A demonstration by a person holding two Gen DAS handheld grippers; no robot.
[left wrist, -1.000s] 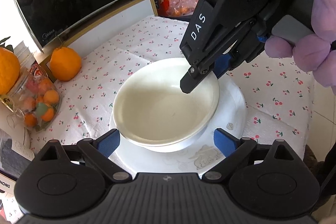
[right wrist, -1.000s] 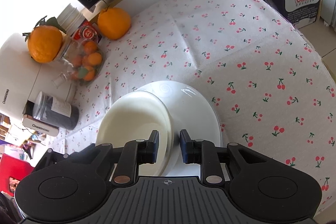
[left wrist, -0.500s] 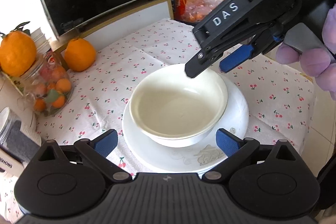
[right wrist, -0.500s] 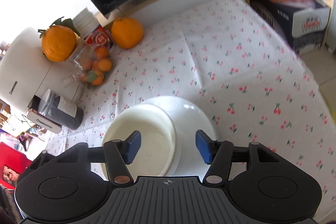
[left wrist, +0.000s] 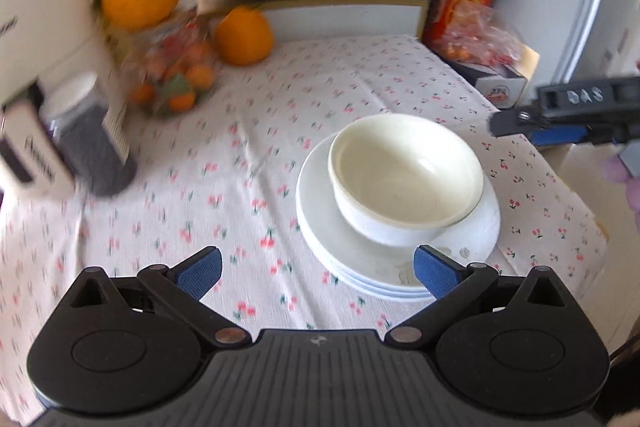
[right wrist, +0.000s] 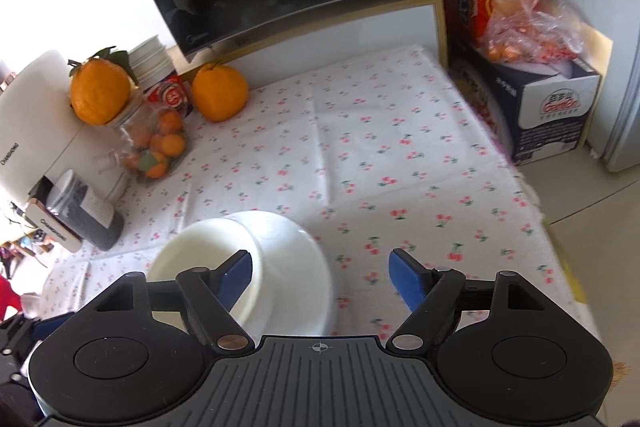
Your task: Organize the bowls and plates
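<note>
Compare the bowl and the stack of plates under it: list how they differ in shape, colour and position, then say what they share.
The bowl is deep with tall sides; the plates are flat and wider, showing beyond its base all round. The bowl looks cream inside; the plates are whiter. The bowl sits on top, off-centre; the plates lie stacked on the cherry-print tablecloth. Both are round, glossy, empty, and neither gripper touches them.

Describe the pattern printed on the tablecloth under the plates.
The tablecloth is white with small red cherries on green stems; the right wrist view shows it sharpest.

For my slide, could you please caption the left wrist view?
White bowl resting on stacked plates, both grippers clear.
</note>
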